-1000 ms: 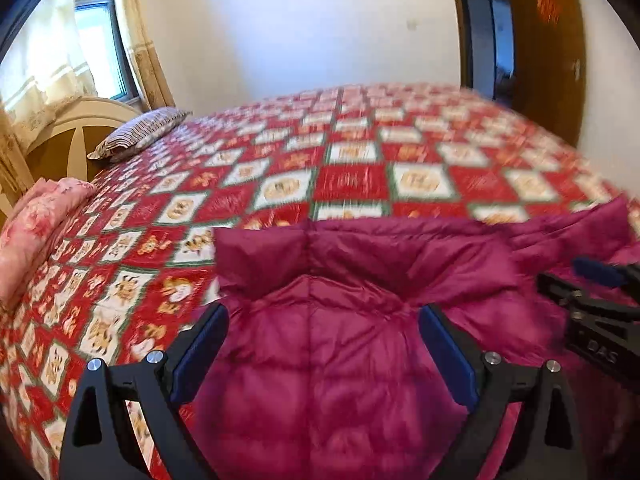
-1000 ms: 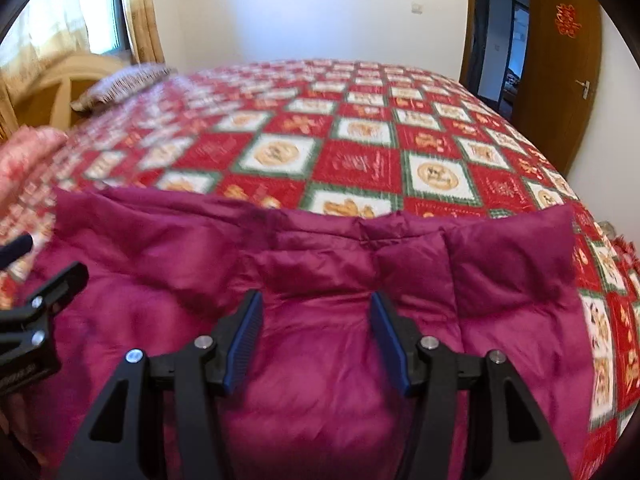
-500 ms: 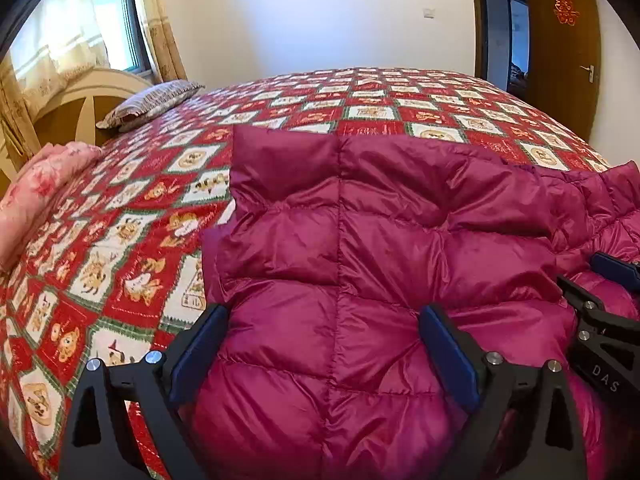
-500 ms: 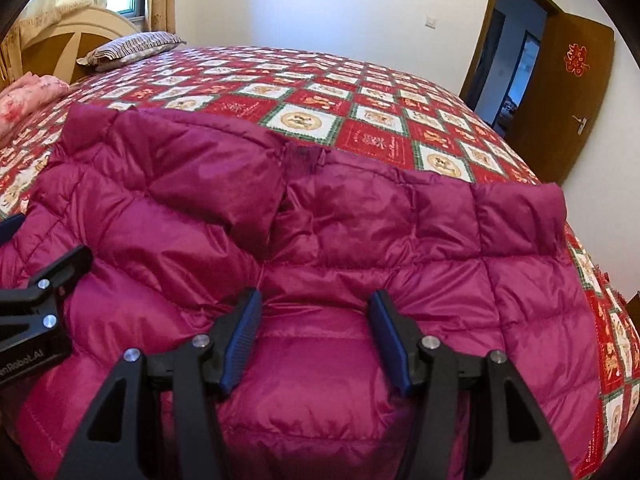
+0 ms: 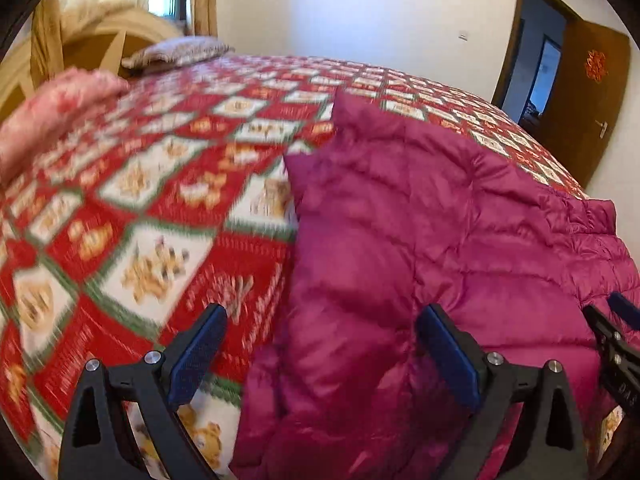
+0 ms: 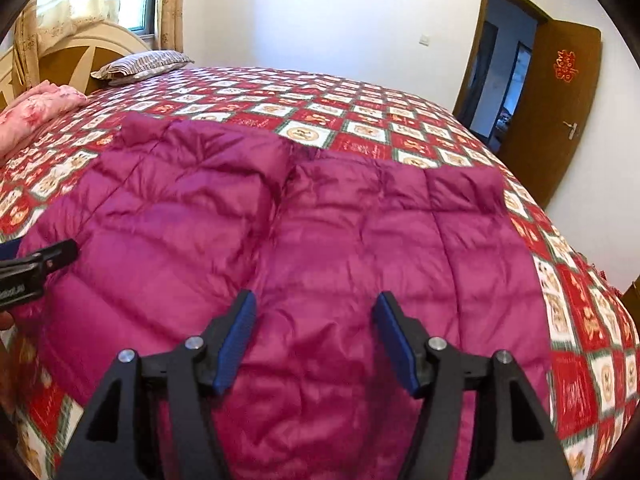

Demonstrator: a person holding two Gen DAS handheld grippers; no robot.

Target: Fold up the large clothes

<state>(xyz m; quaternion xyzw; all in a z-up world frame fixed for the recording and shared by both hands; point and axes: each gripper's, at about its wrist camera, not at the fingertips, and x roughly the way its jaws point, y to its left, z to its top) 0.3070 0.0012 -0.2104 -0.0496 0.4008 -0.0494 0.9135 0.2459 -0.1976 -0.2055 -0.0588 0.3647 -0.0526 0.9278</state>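
Note:
A magenta quilted down jacket [image 6: 320, 220] lies spread flat on the bed; it also shows in the left wrist view [image 5: 420, 240]. My right gripper [image 6: 314, 340] is open and empty, over the jacket's near middle. My left gripper [image 5: 320, 352] is open and empty, over the jacket's left edge, its left finger above the bedspread. The right gripper's tip [image 5: 616, 328] shows at the right edge of the left wrist view. The left gripper's tip [image 6: 40, 260] shows at the left edge of the right wrist view.
A red, white and green patterned bedspread [image 6: 360, 120] covers the bed. A striped pillow [image 6: 140, 64] and a pink quilt [image 6: 36, 108] lie by the headboard [image 6: 72, 56] at far left. An open brown door [image 6: 556, 120] stands at right.
Both grippers have drawn back and risen from the jacket. The left gripper has swung left, so its view now straddles the jacket's left edge. The jacket lies flatter.

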